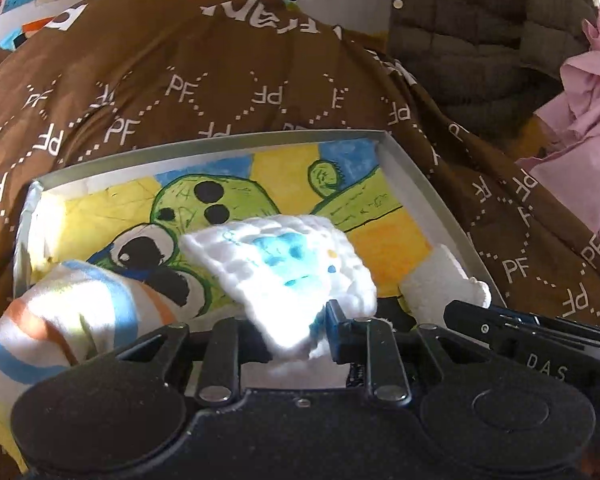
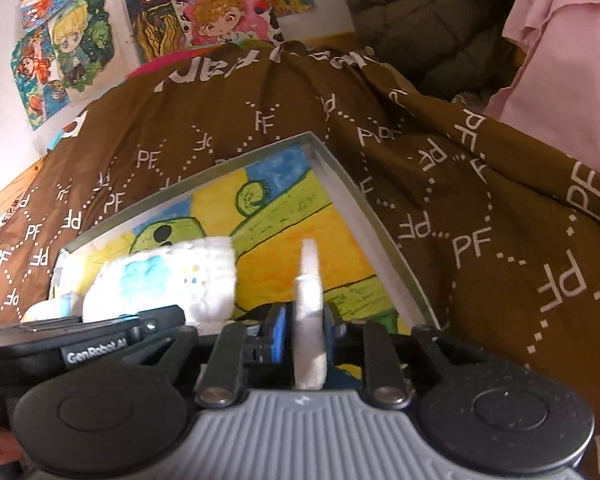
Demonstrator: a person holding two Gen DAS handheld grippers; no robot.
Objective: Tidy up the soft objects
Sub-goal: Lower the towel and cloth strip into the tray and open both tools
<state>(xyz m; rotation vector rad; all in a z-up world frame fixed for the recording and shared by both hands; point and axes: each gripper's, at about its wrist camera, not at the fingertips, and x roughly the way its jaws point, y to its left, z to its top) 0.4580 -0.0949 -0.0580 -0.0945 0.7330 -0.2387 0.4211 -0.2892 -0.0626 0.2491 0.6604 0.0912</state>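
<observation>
A shallow grey-rimmed box [image 1: 220, 142] with a turtle drawing on its floor lies on the bed. Inside it, a white quilted cloth with blue print [image 1: 284, 256] reaches back between the jaws of my left gripper [image 1: 296, 332]; it hides one finger and looks slack. A striped sock [image 1: 60, 320] lies at the box's left end. In the right wrist view, a thin white cloth [image 2: 310, 280] stands on edge between the blue pads of my right gripper [image 2: 304, 320], with a small gap on its left side. The same white cloth [image 1: 436, 284] shows at the box's right end.
A brown blanket with PF letters [image 1: 220, 60] covers the bed around the box [image 2: 360, 216]. A dark quilted jacket [image 1: 480, 40] and pink fabric [image 1: 588, 100] lie at the back right. Drawings [image 2: 80, 40] hang on the wall behind.
</observation>
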